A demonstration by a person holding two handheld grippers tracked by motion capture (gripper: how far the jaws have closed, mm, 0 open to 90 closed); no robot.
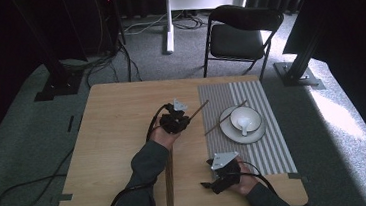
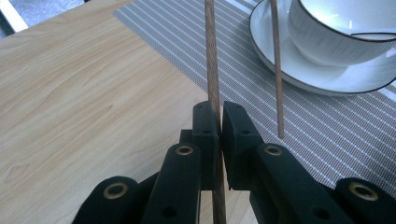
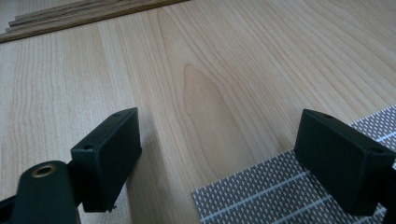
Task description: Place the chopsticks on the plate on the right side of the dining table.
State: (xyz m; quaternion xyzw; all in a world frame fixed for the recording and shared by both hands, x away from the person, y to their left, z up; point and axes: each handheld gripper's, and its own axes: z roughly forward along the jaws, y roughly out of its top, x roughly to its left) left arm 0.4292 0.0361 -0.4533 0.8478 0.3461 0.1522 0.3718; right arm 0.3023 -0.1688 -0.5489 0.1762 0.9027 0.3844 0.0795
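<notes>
- Chopstick work at a pale wooden table (image 1: 114,139): the left gripper (image 1: 178,117) has its black jaws clamped together on a thin brown wooden chopstick (image 2: 212,70), held at the left edge of the grey striped placemat (image 1: 270,145).
- A second thin wooden chopstick (image 2: 277,70) lies on the placemat just right of the held one, its far end resting by the rim of the white saucer (image 2: 299,77).
- A white ribbed bowl (image 2: 336,32) sits on the saucer.
- The right gripper (image 3: 219,158), at the table's near edge, hovers with jaws wide apart over the placemat's corner.
- A row of dark wooden sticks (image 1: 169,177) lies near the left forearm.
</notes>
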